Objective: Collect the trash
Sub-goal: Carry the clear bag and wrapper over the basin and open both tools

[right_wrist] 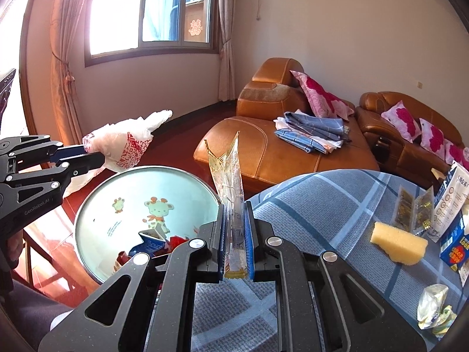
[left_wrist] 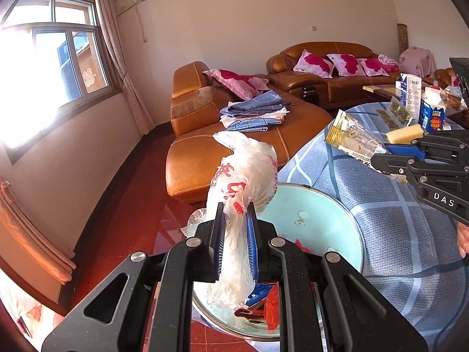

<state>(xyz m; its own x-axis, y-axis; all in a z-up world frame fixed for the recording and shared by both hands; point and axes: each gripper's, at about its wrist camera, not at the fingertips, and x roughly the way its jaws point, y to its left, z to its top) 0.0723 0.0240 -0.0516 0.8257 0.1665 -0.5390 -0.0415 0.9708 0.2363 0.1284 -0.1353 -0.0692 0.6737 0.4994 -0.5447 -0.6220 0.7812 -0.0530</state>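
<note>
1. Left wrist view: the left gripper (left_wrist: 236, 234) pinches a crumpled white plastic bag with red print (left_wrist: 243, 182) between its blue pads. The bag stands up over the near rim of the pale blue round bin (left_wrist: 331, 223), which already holds red and blue wrappers (left_wrist: 263, 302). To drop it well, I judge the bag should be carried further over the bin's middle before the tongs spread, since thin plastic may cling to a pad.

2. Right wrist view: the right gripper (right_wrist: 234, 234) is pressed on a clear, yellow-edged empty wrapper (right_wrist: 228, 176), upright, just right of the bin (right_wrist: 96, 193) and over the blue checked cloth (right_wrist: 307, 205). It should swing left, past the bin's rim, then release. Right of the bin on the cloth lie a yellow sponge (right_wrist: 398, 243) and a crumpled wrapper (right_wrist: 433, 305), probably next.
</note>
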